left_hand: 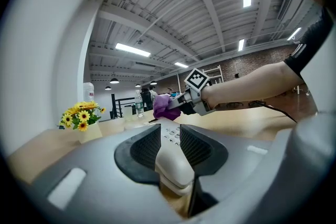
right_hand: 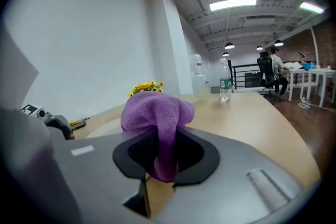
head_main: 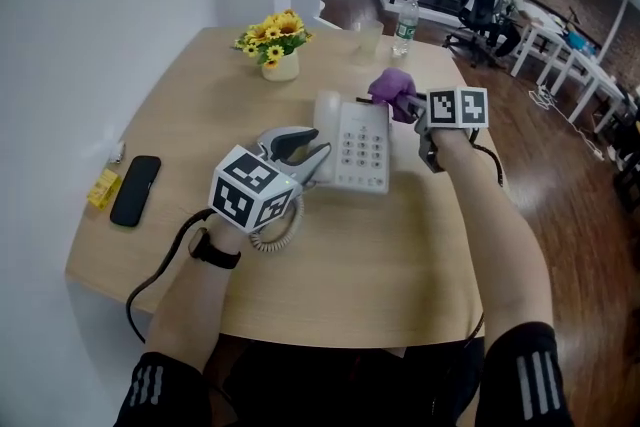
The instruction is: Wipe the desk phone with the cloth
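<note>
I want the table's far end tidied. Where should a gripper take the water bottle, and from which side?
Grip the water bottle round its body at the label, coming in level from the near side. It stands upright and is round, so jaws closing across its width should seat well; from above only the small cap offers itself.

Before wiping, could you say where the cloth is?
In the head view, the purple cloth is pinched in the right gripper by the far right corner of the desk phone.
</note>
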A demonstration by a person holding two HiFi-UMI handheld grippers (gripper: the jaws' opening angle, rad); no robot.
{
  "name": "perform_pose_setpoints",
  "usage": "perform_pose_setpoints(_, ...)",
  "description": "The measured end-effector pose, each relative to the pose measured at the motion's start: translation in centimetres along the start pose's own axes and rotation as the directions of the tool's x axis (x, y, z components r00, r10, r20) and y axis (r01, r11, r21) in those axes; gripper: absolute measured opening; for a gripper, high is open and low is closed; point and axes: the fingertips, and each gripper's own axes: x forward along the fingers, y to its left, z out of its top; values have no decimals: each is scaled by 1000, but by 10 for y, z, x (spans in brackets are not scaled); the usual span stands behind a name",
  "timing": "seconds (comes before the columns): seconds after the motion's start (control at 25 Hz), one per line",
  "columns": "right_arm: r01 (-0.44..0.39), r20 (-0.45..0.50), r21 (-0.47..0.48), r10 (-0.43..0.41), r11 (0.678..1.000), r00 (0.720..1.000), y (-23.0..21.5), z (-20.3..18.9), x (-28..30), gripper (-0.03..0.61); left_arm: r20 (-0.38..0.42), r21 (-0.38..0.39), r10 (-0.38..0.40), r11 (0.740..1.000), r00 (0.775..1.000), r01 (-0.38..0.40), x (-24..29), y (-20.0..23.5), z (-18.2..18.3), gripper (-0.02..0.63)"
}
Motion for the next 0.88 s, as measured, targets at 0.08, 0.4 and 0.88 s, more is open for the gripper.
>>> perform_pose_setpoints(0.08,-9,-21,60,10,998,1000,-5,-8,12,77,-1,0,0,1000,1000,0,0,0,0,107)
perform_pose_setpoints(0.4,-116,-67,150,127,982,990,6,-36,14,77,9,-1,8,1000,1000,-8,-3,4,4,107)
perform_pose_setpoints(0.88,-239,-179,83,250,968,952,49,-91,-30,75,2,8,3,1000,1000,-3,-1,1,2,107)
